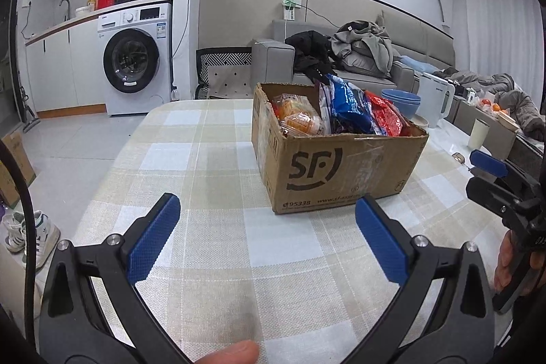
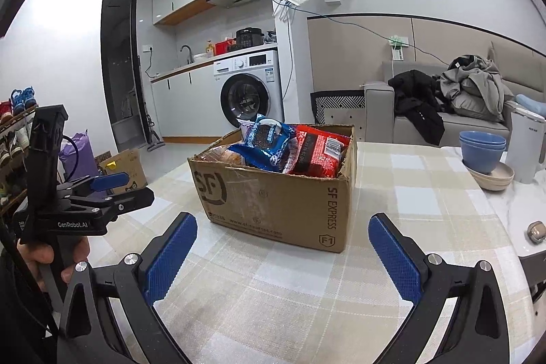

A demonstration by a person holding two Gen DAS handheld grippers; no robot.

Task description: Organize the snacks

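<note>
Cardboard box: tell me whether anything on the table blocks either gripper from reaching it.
Nothing visible does. Only bare checked tablecloth lies between the open right gripper and the cardboard box; likewise for the open left gripper. The snack packets sit exposed at its open top.
</note>
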